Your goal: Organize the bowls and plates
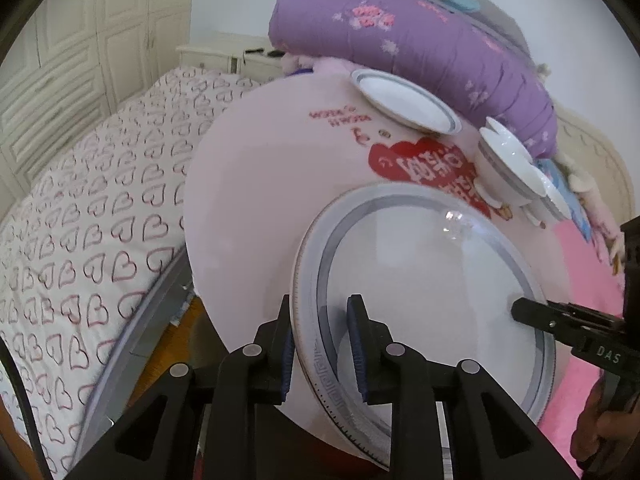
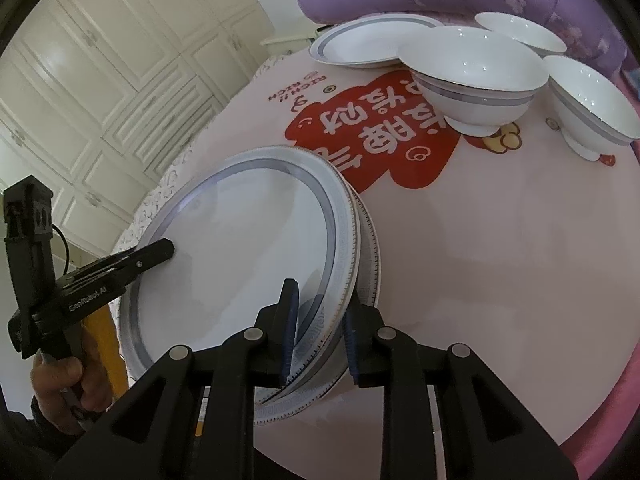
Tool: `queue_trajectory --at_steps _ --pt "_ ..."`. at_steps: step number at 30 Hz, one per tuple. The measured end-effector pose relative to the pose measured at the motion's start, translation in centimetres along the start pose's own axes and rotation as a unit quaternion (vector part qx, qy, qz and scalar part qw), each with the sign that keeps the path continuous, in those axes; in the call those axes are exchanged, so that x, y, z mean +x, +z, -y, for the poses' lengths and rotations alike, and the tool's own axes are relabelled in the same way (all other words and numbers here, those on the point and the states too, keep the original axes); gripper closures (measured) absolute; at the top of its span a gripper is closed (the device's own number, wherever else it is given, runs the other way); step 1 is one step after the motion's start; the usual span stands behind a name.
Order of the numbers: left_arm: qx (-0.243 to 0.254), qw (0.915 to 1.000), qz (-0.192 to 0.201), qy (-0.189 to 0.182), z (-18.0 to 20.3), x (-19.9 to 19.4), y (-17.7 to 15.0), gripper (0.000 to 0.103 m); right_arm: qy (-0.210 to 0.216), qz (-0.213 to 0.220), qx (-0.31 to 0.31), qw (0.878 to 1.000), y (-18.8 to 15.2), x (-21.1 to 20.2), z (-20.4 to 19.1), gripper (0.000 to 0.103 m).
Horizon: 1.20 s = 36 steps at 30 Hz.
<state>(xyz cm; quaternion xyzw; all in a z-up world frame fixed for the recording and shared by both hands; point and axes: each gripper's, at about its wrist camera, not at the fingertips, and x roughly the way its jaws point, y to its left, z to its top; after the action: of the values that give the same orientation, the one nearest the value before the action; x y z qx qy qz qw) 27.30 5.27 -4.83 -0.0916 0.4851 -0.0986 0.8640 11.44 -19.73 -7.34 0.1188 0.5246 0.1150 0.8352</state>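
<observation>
Left claw (image 1: 320, 344) straddles the near rim of the large plate (image 1: 432, 280), pads barely clamping, on the pink worktop (image 1: 260, 184). Right claw (image 2: 320, 344) pinches the opposite rim of the large plate (image 2: 240, 240) over a second plate (image 2: 370, 264); bowls (image 2: 476, 76) stand beyond. Such light holds risk the plate slipping and chipping.

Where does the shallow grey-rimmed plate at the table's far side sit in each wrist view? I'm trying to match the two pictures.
Left wrist view: the shallow plate lies upper centre, just below the purple quilt.
Right wrist view: it lies top centre, left of the nearest bowl.
Shared landmark: the red print on the tablecloth.
</observation>
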Motion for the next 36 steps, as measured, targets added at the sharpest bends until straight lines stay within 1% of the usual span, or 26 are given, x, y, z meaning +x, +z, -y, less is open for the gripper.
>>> queue_trajectory --at_steps 5,12,15,18,19,20,21,22,24,27,28,29,30,31,32,33,34,36 --pt "0.000 1.0000 -0.003 -0.004 -0.4 0.6 0.1 0.080 -0.003 -0.003 -0.003 1.000 0.1 0.0 0.0 0.080" --pt "0.009 0.9999 -0.010 -0.007 -0.4 1.2 0.1 0.079 -0.023 -0.003 -0.015 1.000 0.3 -0.2 -0.1 0.080" --pt "0.008 0.9998 -0.012 -0.011 -0.5 1.4 0.1 0.079 -0.021 -0.004 -0.015 1.000 0.2 -0.4 -0.2 0.077" --pt "0.009 0.9998 -0.014 -0.010 -0.5 1.5 0.2 0.079 -0.019 -0.003 -0.018 1.000 0.2 -0.4 -0.6 0.067" --pt "0.009 0.9998 -0.014 -0.010 -0.6 1.6 0.3 0.079 -0.019 -0.001 -0.021 1.000 0.3 -0.5 -0.7 0.060" --pt "0.009 0.9998 -0.014 -0.010 -0.5 1.6 0.3 0.079 -0.021 0.001 -0.023 1.000 0.3 -0.6 -0.9 0.050" --pt "0.008 0.9998 -0.015 -0.010 -0.6 1.6 0.3 0.079 -0.027 0.005 -0.026 0.999 0.4 -0.8 -1.0 0.043" --pt "0.007 0.9998 -0.012 -0.014 -0.6 1.5 0.4 0.076 -0.028 0.012 -0.027 0.999 0.5 -1.0 -1.0 0.039" --pt "0.009 0.9998 -0.010 -0.011 -0.5 1.4 0.4 0.078 -0.020 0.022 -0.031 0.999 0.7 -1.6 -1.0 0.039" --pt "0.007 0.9998 -0.011 -0.014 -0.5 1.4 0.3 0.077 -0.030 0.031 -0.036 0.998 1.0 -2.1 -1.0 0.038" --pt "0.006 0.9998 -0.012 -0.014 -0.5 1.5 0.3 0.076 -0.030 0.032 -0.035 0.998 1.0 -2.1 -0.9 0.035" --pt "0.006 0.9998 -0.011 -0.013 -0.4 1.4 0.3 0.072 -0.031 0.035 -0.034 0.998 1.1 -2.2 -0.8 0.028" --pt "0.006 0.9999 -0.008 -0.010 -0.5 1.3 0.3 0.062 -0.034 0.040 -0.033 0.998 1.1 -2.3 -0.7 0.023" --pt "0.005 0.9999 -0.005 -0.008 -0.5 1.1 0.3 0.055 -0.035 0.043 -0.032 0.998 1.2 -2.4 -0.6 0.014" --pt "0.003 1.0000 0.001 -0.005 -0.7 0.8 0.4 0.040 -0.034 0.047 -0.030 0.998 1.2 -2.5 -0.4 0.007" --pt "0.001 1.0000 0.008 -0.002 -0.7 0.5 0.4 0.029 -0.029 0.051 -0.026 0.998 1.2 -2.5 -0.3 0.005" --pt "-0.001 0.9999 0.014 0.000 -0.8 0.2 0.4 0.025 -0.024 0.054 -0.022 0.998 1.3 -2.6 -0.1 0.001" --pt "-0.002 0.9998 0.021 0.003 -0.8 -0.2 0.5 0.011 -0.021 0.057 -0.016 0.998 1.6 -2.4 0.2 0.000"
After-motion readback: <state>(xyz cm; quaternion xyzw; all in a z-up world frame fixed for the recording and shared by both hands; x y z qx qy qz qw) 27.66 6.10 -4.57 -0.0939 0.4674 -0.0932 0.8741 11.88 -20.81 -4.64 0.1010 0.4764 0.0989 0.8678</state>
